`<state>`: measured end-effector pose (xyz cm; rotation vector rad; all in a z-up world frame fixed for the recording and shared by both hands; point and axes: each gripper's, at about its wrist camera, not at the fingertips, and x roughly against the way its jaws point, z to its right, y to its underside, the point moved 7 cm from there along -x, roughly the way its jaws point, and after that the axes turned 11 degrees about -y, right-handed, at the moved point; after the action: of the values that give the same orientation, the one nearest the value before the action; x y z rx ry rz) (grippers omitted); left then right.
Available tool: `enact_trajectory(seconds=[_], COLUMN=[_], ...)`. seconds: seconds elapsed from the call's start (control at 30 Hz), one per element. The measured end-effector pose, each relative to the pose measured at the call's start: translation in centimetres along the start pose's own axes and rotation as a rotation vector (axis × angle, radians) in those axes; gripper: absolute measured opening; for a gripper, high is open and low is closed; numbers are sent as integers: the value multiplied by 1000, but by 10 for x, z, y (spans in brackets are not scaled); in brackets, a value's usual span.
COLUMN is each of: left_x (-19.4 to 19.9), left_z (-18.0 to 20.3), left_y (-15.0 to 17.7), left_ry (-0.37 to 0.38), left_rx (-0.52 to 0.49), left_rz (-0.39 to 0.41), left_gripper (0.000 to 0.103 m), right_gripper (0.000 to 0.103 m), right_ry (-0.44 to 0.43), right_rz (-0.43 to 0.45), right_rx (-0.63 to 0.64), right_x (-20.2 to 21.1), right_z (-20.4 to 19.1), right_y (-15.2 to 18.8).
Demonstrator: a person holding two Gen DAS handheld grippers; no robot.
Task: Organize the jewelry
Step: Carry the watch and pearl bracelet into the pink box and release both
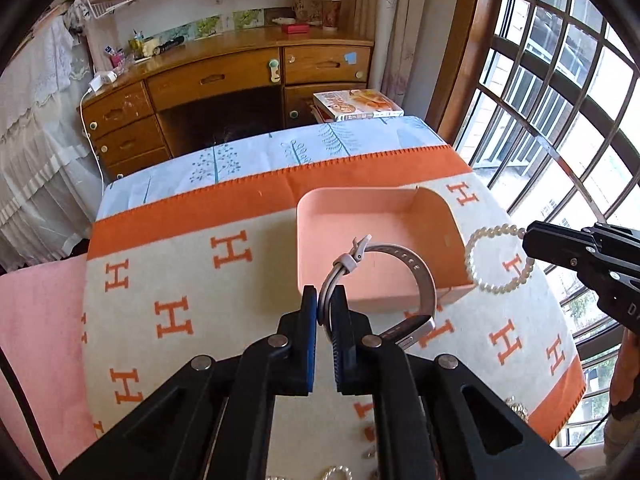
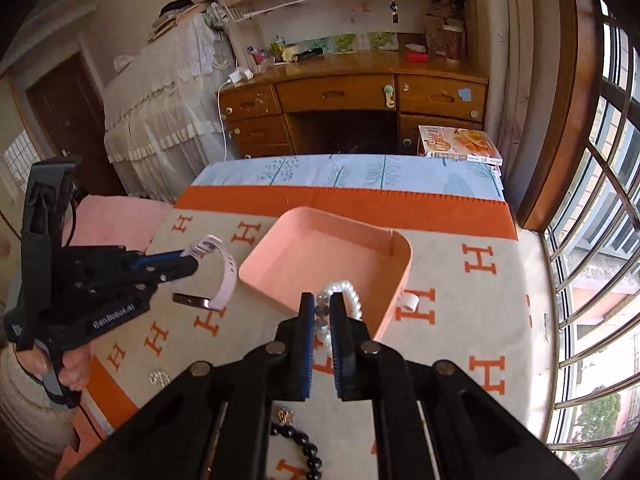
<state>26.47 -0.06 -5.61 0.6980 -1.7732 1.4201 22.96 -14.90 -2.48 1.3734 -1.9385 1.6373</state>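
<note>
A pale pink wristwatch (image 1: 400, 280) hangs in the air just in front of the pink tray (image 1: 360, 208), with my left gripper (image 1: 323, 300) shut on its strap. My right gripper (image 2: 322, 308) is shut on a white pearl bracelet (image 2: 348, 292), held over the near edge of the same tray (image 2: 320, 252). From the left wrist view the pearl bracelet (image 1: 500, 258) dangles from the right gripper (image 1: 527, 236) to the right of the tray. In the right wrist view the left gripper (image 2: 192, 260) holds the watch (image 2: 224, 280) left of the tray. Nothing lies in the tray.
The table carries an orange-and-cream blanket (image 1: 200, 280) printed with H letters. A black bead bracelet (image 2: 304, 444), a gold charm (image 2: 283, 415) and a sparkly piece (image 2: 160, 378) lie near the front edge. A wooden desk (image 1: 224, 80) and books (image 1: 356, 106) stand beyond; barred windows (image 1: 560, 120) on the right.
</note>
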Motion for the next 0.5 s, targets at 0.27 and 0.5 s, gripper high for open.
enact_trajectory(seconds=[0.27,0.5], left_x=[-85,-115], left_z=[27,26], left_y=[-20,8], left_ry=[-89,-158], left_rx=[-17,-37], left_rz=[-76,-198], left_gripper=[6,14], right_gripper=[7,8], right_ry=[7,26], right_rz=[11,-71], right_rx=[-105,-194], right_x=[-48,-83], right_z=[28,60], right_y=[-23,0])
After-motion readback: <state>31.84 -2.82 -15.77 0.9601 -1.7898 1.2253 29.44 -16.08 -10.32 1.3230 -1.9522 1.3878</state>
